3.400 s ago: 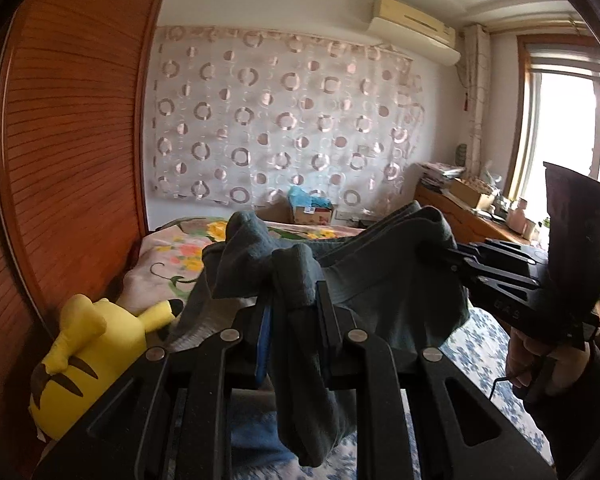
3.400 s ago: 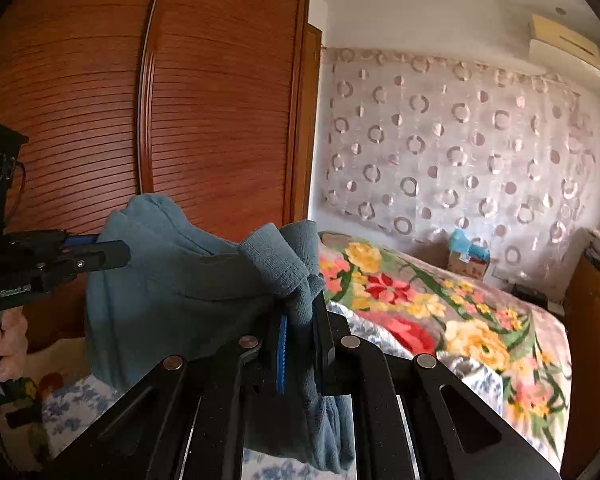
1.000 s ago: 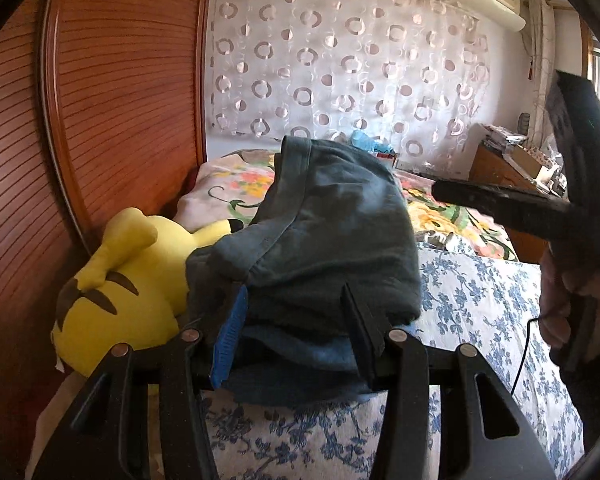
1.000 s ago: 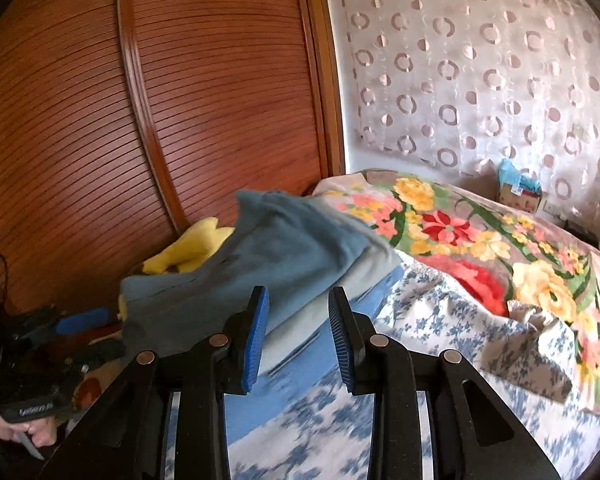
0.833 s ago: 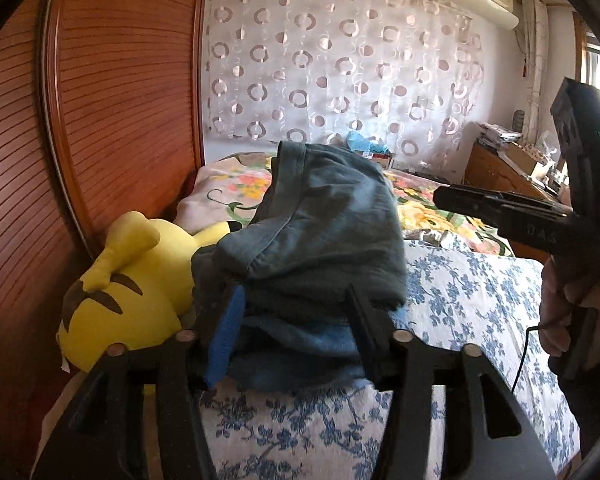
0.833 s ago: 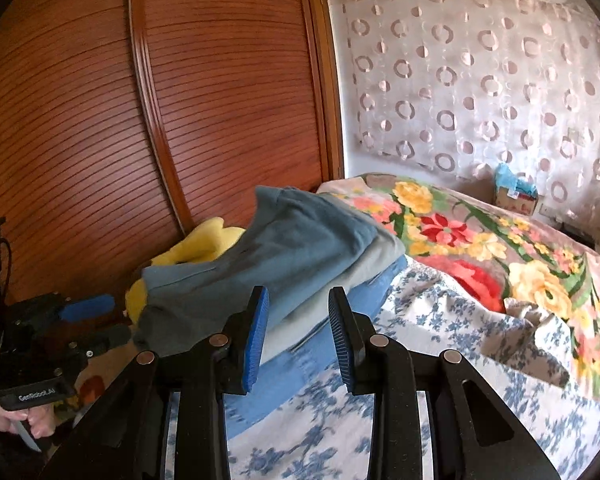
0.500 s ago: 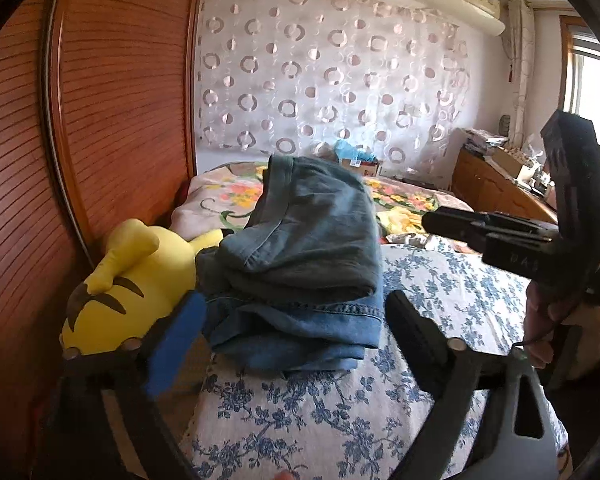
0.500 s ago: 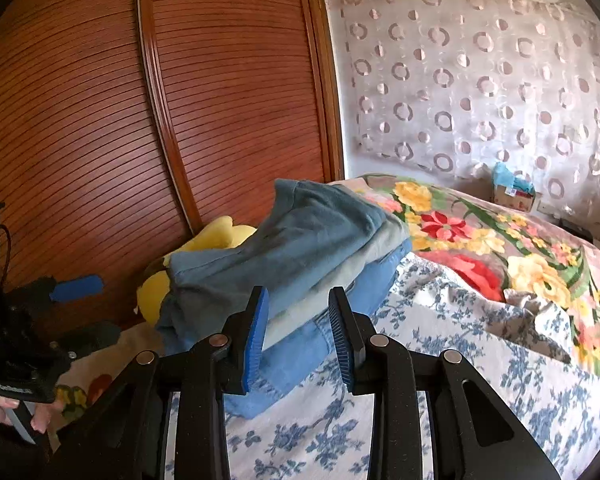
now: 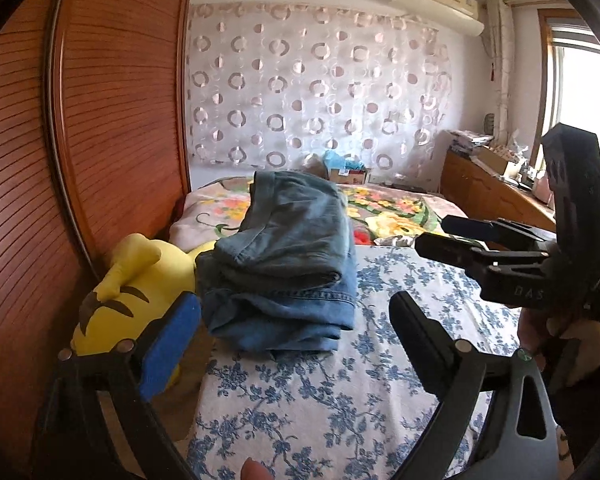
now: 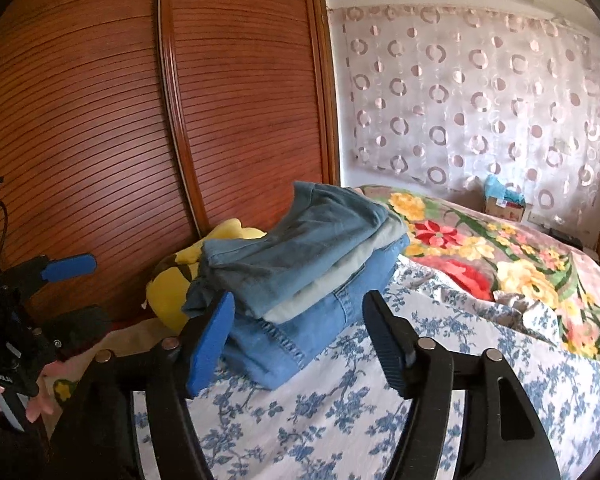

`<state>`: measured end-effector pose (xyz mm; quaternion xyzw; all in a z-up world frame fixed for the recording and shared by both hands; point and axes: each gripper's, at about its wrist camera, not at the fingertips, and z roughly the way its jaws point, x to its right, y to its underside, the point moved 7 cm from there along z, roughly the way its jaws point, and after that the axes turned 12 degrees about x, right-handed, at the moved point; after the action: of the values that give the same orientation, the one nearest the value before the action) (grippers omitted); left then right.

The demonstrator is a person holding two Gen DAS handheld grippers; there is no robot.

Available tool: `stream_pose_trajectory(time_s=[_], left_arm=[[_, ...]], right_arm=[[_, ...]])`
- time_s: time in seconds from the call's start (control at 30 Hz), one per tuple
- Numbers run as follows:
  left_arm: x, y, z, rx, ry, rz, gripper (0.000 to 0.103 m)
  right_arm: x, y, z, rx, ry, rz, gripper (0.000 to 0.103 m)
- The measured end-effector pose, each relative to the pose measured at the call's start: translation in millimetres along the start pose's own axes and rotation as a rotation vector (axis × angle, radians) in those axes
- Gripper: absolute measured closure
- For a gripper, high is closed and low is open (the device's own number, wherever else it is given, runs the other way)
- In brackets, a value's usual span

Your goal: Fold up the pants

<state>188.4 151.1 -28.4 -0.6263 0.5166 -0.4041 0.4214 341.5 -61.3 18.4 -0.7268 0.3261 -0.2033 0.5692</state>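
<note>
A stack of folded pants (image 9: pixel 284 256) lies on the bed's blue-flowered sheet (image 9: pixel 340 400), with grey-blue pants on top of blue denim. It also shows in the right wrist view (image 10: pixel 308 272). My left gripper (image 9: pixel 292 320) is open and empty, drawn back in front of the stack. My right gripper (image 10: pixel 296 316) is open and empty, just short of the stack's near edge. The right gripper also shows in the left wrist view (image 9: pixel 444 236), and the left gripper in the right wrist view (image 10: pixel 72 292), both held apart from the stack.
A yellow plush toy (image 9: pixel 132 292) lies left of the stack against the slatted wooden wardrobe (image 9: pixel 112 120). A flowered quilt (image 10: pixel 480 248) covers the far bed. A wooden cabinet (image 9: pixel 488 192) with clutter stands at the right under the window.
Both grippers let go of the pants, which now rest folded on the stack. Both have opened wider and drawn back from it.
</note>
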Motion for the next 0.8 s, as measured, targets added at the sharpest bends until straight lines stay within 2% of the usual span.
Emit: stream_pose_trajectory(time_s=[0.07,0.8], left_arm=[[3.6,0.5,-6.7,0.011,0.004,0.008,0.007],[59.3,11.0,-55.4,0.031,0.089,0.026,0.007]], right_arm=[[-1.4,1.3,-8.5,0.007,0.005,0.004,0.029],[-9.2,30.5,-109.5,0.062,0.141,0.035,0.028]])
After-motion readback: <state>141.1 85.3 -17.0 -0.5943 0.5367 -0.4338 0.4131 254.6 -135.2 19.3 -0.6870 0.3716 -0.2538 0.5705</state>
